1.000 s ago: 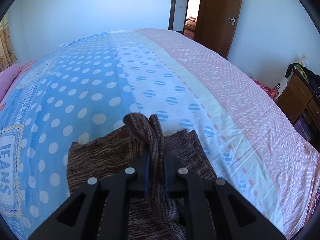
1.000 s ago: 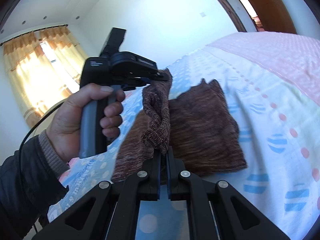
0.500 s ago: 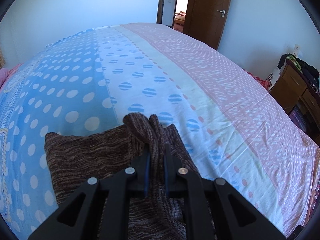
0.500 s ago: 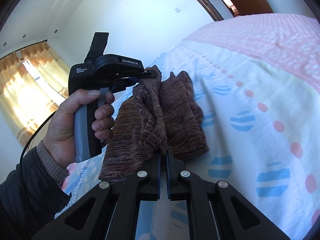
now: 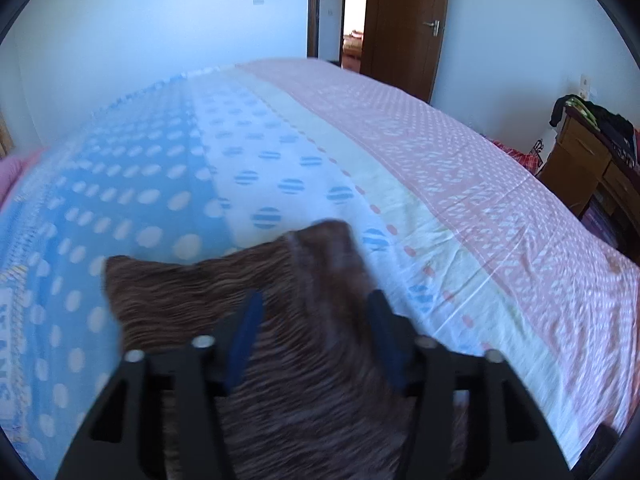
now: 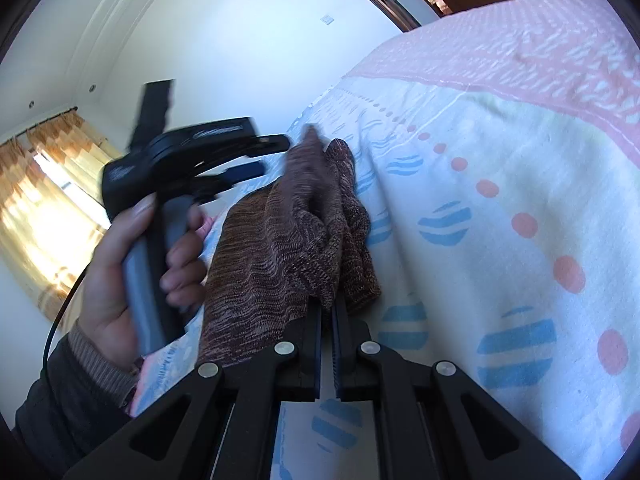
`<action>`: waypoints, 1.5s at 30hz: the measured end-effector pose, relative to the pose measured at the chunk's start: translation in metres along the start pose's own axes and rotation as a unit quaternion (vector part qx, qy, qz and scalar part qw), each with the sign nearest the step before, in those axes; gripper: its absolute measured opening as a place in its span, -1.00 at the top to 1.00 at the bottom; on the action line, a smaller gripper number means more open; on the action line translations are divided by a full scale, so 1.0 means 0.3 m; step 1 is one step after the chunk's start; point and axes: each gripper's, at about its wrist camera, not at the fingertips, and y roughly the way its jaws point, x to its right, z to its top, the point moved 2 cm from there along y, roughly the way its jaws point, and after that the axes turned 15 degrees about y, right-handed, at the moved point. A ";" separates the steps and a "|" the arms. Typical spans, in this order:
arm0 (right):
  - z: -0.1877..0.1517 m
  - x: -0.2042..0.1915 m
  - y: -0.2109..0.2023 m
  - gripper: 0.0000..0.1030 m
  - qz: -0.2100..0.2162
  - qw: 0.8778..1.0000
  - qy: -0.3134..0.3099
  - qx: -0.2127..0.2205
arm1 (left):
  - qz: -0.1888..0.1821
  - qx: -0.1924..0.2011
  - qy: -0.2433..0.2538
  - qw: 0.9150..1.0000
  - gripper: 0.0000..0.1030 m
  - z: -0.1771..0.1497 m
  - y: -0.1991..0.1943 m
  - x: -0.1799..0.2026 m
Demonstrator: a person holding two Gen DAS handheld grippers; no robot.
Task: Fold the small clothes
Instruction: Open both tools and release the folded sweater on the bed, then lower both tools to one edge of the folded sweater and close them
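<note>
Knitwear (image 5: 208, 300) on bedspread (image 5: 440, 184) — left tongs (image 5: 312, 320) opening astride it, right tongs (image 6: 327, 312) clamped on its edge.

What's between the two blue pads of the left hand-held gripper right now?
The brown knit garment, lying loose on the bedsheet, as the left wrist view shows. The left hand-held gripper is opening, its pads off the cloth.

bright daylight glares through the curtains (image 6: 52, 216) left of my hand-held gripper; motion blur, fisheye-bent dark edges.
</note>
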 end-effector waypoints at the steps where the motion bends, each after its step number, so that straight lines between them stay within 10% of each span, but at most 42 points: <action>1: 0.000 0.000 -0.002 0.93 0.002 1.000 0.002 0.000 | 0.009 0.006 0.007 1.000 -0.42 -0.023 -0.026 -0.007; 7: -0.011 -0.014 -0.004 0.93 0.006 1.000 -0.002 -0.005 | 0.104 -0.021 0.024 0.994 -0.43 -0.303 -0.112 -0.087; 11: -0.008 -0.017 -0.037 0.88 -0.003 1.000 0.006 0.013 | 0.092 0.001 -0.018 0.996 -0.62 -0.425 -0.136 -0.124; 16: -0.029 -0.204 -0.135 0.29 -0.055 0.986 -0.119 0.107 | 0.082 0.021 -0.038 0.996 -0.70 -0.451 -0.128 -0.105; 21: 0.016 -0.370 0.032 0.15 -0.020 0.984 -0.179 0.001 | 0.072 0.029 -0.056 0.995 -0.81 -0.460 -0.134 -0.128; 24: 0.059 -0.301 0.185 0.15 -0.096 0.981 -0.162 -0.055 | 0.073 0.027 -0.079 0.994 -0.96 -0.492 -0.162 -0.151; 29: 0.043 -0.327 0.191 0.25 -0.179 0.954 -0.237 -0.037 | 0.060 0.025 -0.116 0.991 -0.96 -0.566 -0.203 -0.153; 33: -0.034 -0.512 0.255 0.25 -0.172 0.916 -0.360 -0.031 | 0.047 0.016 -0.128 0.991 -0.96 -0.580 -0.186 -0.166; 38: 0.013 -0.659 0.490 0.25 -0.149 0.907 -0.386 -0.074 | 0.027 0.016 -0.158 0.987 -0.97 -0.604 -0.180 -0.196; 42: -0.010 -0.657 0.768 0.26 -0.219 0.860 -0.446 -0.120 | 0.019 0.026 -0.191 0.981 -0.97 -0.628 -0.186 -0.225; 45: 0.000 -0.648 0.815 0.25 -0.222 0.864 -0.443 -0.090 | 0.000 0.023 -0.208 0.978 -0.97 -0.638 -0.173 -0.237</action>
